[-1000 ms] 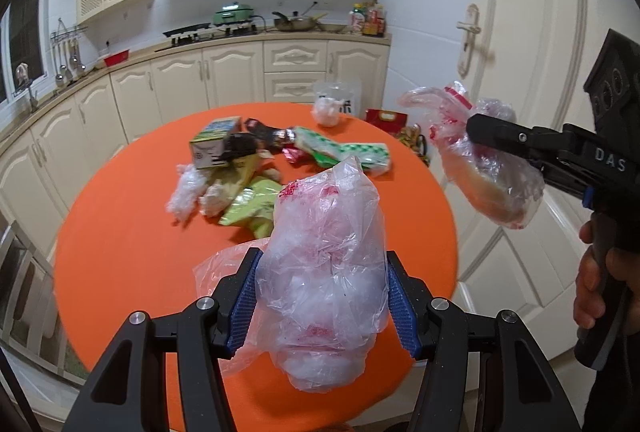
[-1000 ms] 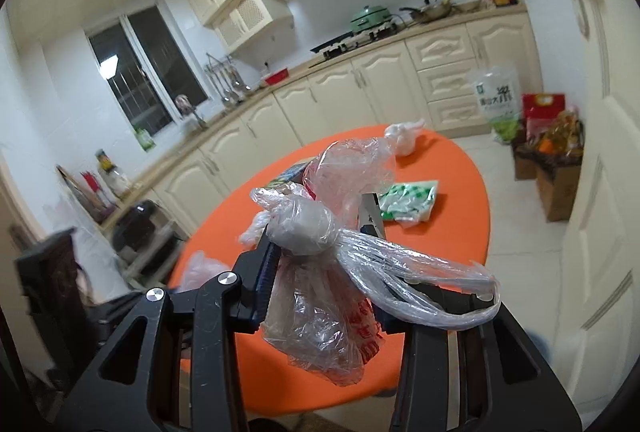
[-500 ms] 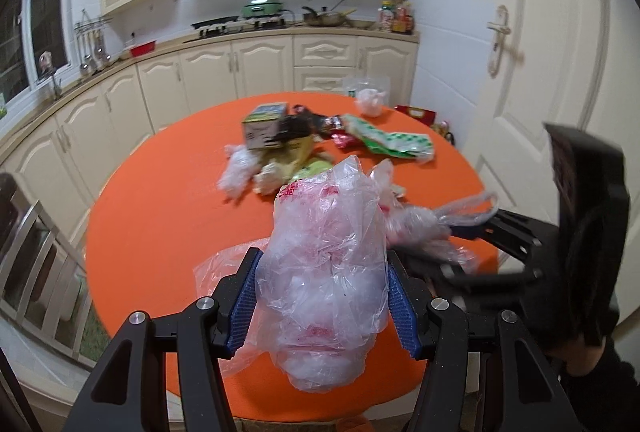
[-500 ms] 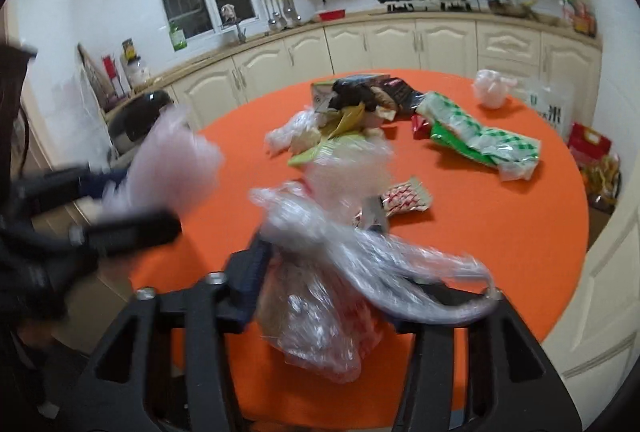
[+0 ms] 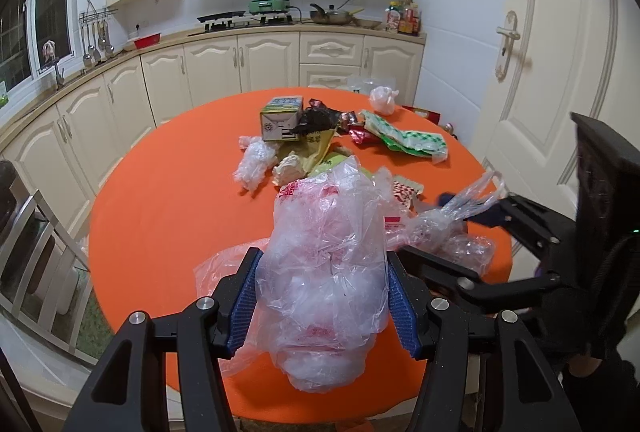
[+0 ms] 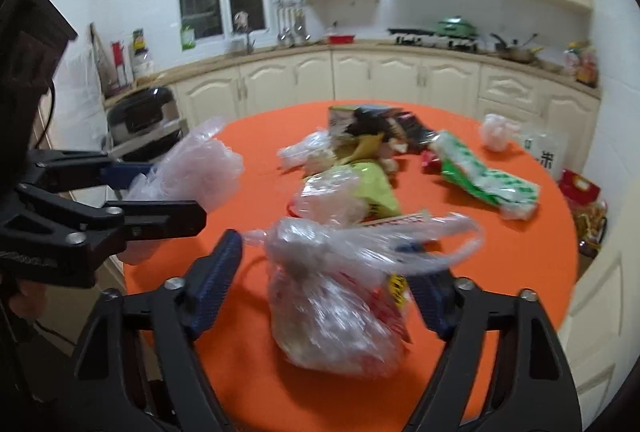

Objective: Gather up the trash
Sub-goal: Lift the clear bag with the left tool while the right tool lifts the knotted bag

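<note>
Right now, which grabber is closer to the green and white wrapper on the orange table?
Right. The right gripper sits on the wrapper's side of the table; the left gripper, clamping a clear bag, is across from it.

We see a crumpled clear bag (image 5: 326,272) upright above the orange table's (image 5: 160,216) near edge. A knotted, filled bag (image 6: 336,296) lies beside it. Wrappers (image 5: 404,140) and a carton (image 5: 280,118) lie mid-table.

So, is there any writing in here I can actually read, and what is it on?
"米", probably: white sack beyond the table.
Too blurred or small to read: red print on the plastic bag; carton; green wrapper.
</note>
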A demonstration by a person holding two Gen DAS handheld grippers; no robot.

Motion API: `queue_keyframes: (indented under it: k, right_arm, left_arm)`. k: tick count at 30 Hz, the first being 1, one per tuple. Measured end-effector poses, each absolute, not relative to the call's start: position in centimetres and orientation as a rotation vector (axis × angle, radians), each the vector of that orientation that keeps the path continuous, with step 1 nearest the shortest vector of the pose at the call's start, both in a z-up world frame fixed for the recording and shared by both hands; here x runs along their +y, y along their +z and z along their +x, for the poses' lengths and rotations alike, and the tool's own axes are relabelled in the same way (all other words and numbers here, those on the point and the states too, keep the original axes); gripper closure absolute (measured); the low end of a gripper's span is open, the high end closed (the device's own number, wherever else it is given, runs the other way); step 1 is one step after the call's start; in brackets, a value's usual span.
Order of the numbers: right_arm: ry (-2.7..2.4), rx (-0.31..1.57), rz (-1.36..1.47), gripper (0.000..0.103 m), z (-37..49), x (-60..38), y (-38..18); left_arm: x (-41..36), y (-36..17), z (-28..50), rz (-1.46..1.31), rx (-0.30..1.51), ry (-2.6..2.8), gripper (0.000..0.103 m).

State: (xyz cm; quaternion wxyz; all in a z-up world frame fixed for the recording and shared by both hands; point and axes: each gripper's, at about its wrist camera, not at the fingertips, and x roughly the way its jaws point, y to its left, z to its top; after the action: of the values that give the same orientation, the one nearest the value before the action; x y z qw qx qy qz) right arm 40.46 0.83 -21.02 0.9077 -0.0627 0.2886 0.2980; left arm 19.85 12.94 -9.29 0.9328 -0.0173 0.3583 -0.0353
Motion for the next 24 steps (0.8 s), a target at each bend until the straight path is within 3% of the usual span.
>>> queue_keyframes:
  k: [1,10,17,20,24]
  right_arm:
    - [0.616,0.603,-0.147,0.049,40.7,1.4,-21.2]
    - [0.601,0.540,-0.209,0.043,39.0,3.2,-19.0]
    - [0.635,0.632,-0.231,0.050,39.8,4.3,-20.8]
    - [0.585,0.649,-0.258,0.062,40.2,4.8,-21.0]
    - [0.603,0.642,-0.203,0.069,40.3,4.3,-20.2]
  left_arm:
    - [13.1,-9.3,19.8,-0.034,0.734,-0.069,0.048]
    - [14.1,-8.9,18.8,-0.052,0.726,-0.072,0.048]
    - [14.4,-9.0,17.9,-0.045,0.733,-0.085,0.048]
    - [14.5,-9.0,17.7,-0.048,0.740,-0.085,0.048]
    - [14.7,-8.6,17.5,-0.057,0.730,-0.082,0.048]
